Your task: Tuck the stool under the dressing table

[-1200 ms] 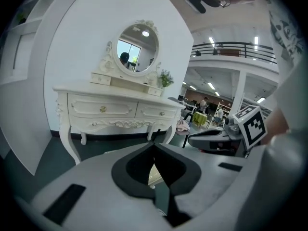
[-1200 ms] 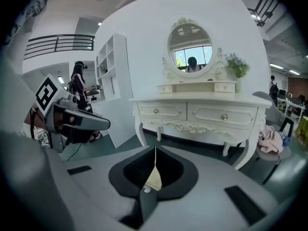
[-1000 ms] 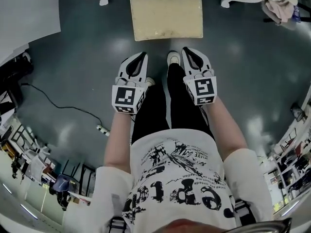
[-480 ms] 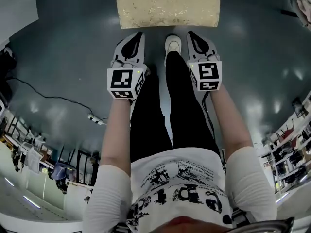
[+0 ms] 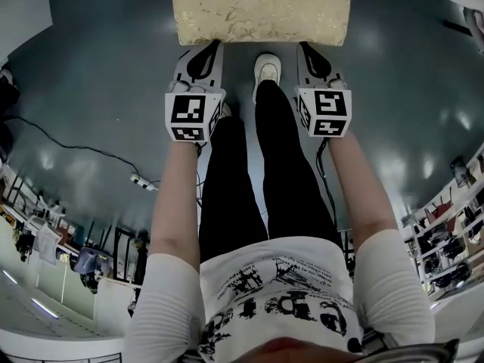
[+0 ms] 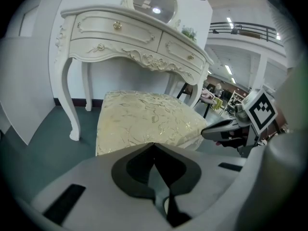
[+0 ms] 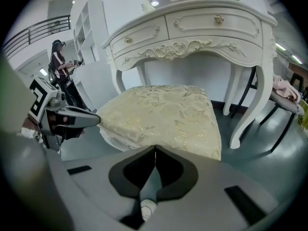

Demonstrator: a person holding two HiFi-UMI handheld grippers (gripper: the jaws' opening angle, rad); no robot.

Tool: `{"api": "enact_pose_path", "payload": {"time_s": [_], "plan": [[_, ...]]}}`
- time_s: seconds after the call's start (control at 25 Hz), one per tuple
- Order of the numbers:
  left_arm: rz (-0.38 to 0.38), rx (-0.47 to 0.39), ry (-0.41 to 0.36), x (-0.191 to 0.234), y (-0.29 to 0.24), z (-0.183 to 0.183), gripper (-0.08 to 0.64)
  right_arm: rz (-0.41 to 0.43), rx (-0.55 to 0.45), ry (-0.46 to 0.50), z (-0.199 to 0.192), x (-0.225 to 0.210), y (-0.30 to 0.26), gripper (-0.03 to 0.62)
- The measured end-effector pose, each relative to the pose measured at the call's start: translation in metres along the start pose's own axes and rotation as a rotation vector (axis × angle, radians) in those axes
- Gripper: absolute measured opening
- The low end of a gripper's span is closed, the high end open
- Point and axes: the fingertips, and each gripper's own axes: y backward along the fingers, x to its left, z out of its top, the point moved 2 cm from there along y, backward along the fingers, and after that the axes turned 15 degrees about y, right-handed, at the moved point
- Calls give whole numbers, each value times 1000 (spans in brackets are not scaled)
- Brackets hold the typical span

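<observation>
The stool (image 5: 261,10), with a cream and gold brocade cushion, stands on the dark floor at the top of the head view. My left gripper (image 5: 212,46) and right gripper (image 5: 306,48) are both shut and empty, their tips at the cushion's near edge, left and right of my shoe (image 5: 266,70). In the left gripper view the stool (image 6: 144,119) stands just beyond the shut gripper (image 6: 154,143), in front of the white carved dressing table (image 6: 125,37). The right gripper view shows the same stool (image 7: 163,114) and dressing table (image 7: 192,32) past that shut gripper (image 7: 155,148).
A power strip (image 5: 140,181) with its cable lies on the floor to my left. A white panel (image 6: 24,81) leans left of the table. A chair with pink cloth (image 7: 284,93) stands to the right. A person (image 7: 60,66) stands far off.
I have stepped forward: the stool has come nearer and larger in the head view, and both shut grippers have advanced from short of it to its near edge.
</observation>
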Motion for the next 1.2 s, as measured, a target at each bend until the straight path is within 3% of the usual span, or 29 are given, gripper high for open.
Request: {"api": "enact_pose_path", "payload": {"time_s": [0.12,0.32,0.56,0.8,1.04,1.2], "plan": [[-5,-21,47,0,0,0,20,-9,9,-1,1,-2,-2,17],[-3,-8,6,3,-4,-2,20,-19,-4,-38,1,-2,-6,18],[2,6,15,6,-13,10,20,16,-18,0,9,-10,-11,17],[-56,-13,22,17,-34,50,20,36,-51,-14,44,-35,-31,17],[-81,-72,57,33,-59,90,20,-21,-88,55,77,-57,-59,18],[-62,-86,3,37,-74,105,20,-50,-95,37,88,-70,-72,18]]}}
